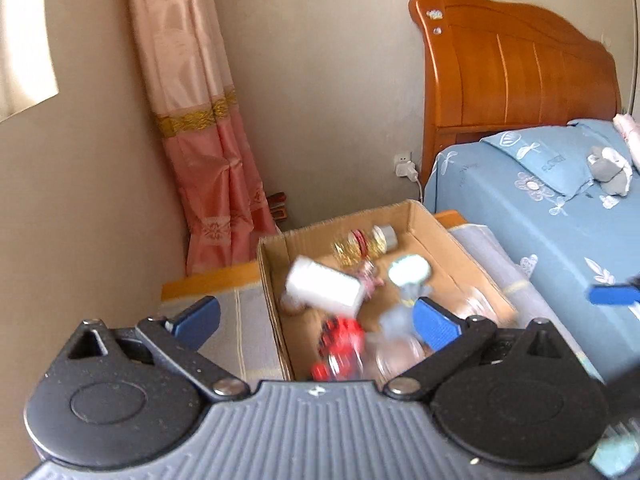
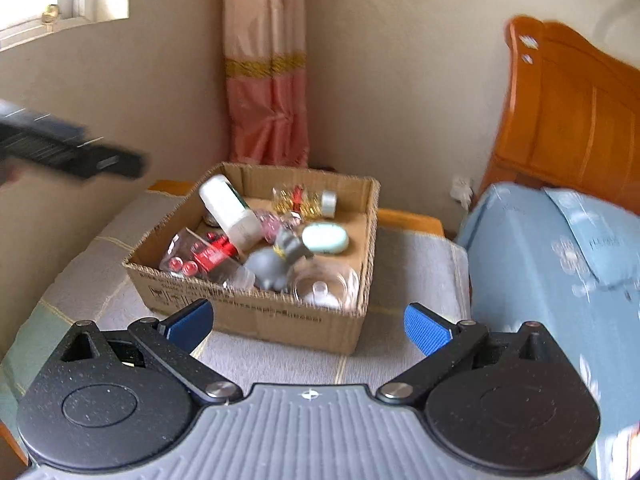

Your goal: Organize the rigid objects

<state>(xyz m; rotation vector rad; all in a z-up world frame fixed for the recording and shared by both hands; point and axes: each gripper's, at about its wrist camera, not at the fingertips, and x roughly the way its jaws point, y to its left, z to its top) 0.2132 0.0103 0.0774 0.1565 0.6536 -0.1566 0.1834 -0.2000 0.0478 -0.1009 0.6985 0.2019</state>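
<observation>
Several rigid items already lie in the box, which sits on a grey cloth beside the bed: a white bottle tilted against the box's left wall, a red pack under clear wrap near the front left corner, a grey figure at the front middle, a glass dish at the front right corner, a mint case just behind the figure, and gold clips and a tape roll along the back wall. Your left gripper hangs over the box's front left corner with its jaws spread wide and nothing between them; the view is blurred. Your right gripper hovers in front of the box, jaws likewise spread and empty. Judging by this, most of the sorting looks done, since no loose item shows on the cloth around the box. A grey soft toy lies on the bed behind the box, though it hardly counts as rigid. Whether more items wait elsewhere, you cannot tell from these views.
</observation>
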